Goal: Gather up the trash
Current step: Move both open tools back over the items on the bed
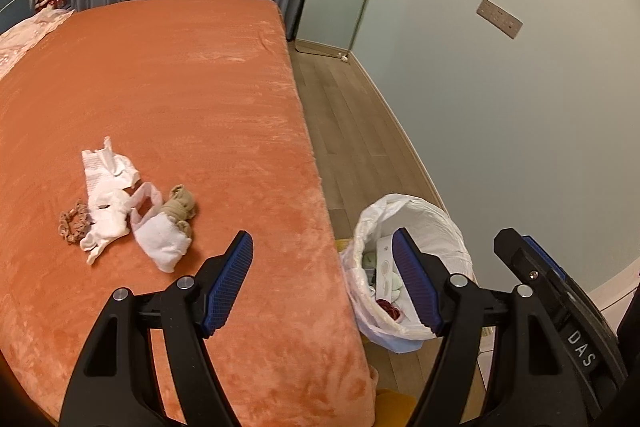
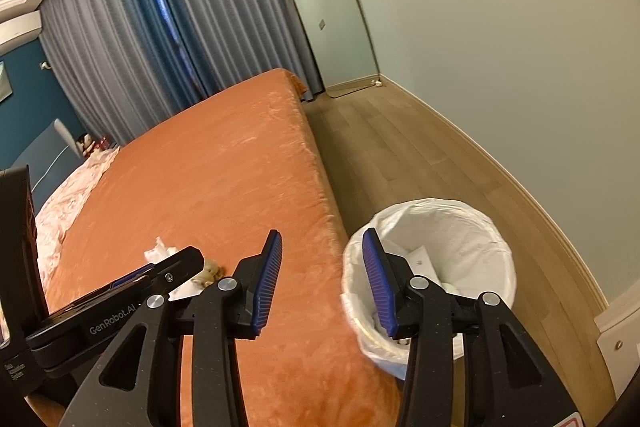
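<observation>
A small heap of trash lies on the orange bed [image 1: 180, 87]: crumpled white tissues [image 1: 110, 183], a white sock-like bundle [image 1: 162, 237], a tan crumpled piece [image 1: 182, 209] and a brown scrunchie [image 1: 74, 221]. My left gripper [image 1: 324, 253] is open and empty, above the bed's edge, right of the heap. A bin lined with a white bag [image 1: 436, 219] stands on the floor beside the bed and holds some rubbish. My right gripper [image 2: 322, 249] is open and empty between the bed [image 2: 224, 155] and the bin [image 2: 452, 227]. The tissues [image 2: 160, 251] show partly behind the left gripper's body.
Wooden floor [image 1: 344, 115] runs between the bed and the pale wall. A leaning mirror [image 2: 332, 15] and grey-blue curtains [image 2: 160, 27] stand at the far end. A pink blanket [image 1: 24, 35] lies at the bed's far left.
</observation>
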`<state>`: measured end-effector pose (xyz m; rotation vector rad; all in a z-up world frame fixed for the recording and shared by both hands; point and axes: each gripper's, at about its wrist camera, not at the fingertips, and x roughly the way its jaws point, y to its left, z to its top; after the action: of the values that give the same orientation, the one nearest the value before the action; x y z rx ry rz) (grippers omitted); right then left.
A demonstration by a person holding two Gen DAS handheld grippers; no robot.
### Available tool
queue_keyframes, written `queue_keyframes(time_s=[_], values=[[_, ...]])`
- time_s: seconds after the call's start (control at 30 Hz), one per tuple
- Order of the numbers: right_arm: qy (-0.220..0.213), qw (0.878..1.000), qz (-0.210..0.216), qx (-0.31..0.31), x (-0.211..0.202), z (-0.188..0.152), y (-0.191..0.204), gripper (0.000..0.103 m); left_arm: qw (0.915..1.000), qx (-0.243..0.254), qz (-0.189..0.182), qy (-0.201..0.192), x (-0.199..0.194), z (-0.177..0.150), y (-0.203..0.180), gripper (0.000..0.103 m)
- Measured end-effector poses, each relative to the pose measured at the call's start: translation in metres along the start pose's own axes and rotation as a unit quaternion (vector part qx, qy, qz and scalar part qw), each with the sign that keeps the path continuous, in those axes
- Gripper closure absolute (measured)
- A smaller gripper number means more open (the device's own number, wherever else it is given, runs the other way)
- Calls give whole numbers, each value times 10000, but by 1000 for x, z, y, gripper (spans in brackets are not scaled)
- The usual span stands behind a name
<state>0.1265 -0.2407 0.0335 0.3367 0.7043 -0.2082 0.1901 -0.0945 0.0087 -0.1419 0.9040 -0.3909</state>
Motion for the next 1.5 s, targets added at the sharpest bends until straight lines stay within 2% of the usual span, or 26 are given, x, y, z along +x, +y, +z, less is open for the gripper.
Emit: queue_keyframes(time_s=[0.63,0.87,1.27,1.5], values=[[378,9966,406,-611,31,-22,95,52,9934,-974,599,-61,-18,-9,130,35],[661,9940,480,-733,54,-39,124,52,9879,-1311,825,-24,-17,-17,178,29],[1334,9852,575,-912,121,-74,166,52,9721,-1981,1213,335,11,-41,269,28],[1728,9782,594,-987,166,-93,187,51,9653,-2261,1127,659,42,-49,300,28]])
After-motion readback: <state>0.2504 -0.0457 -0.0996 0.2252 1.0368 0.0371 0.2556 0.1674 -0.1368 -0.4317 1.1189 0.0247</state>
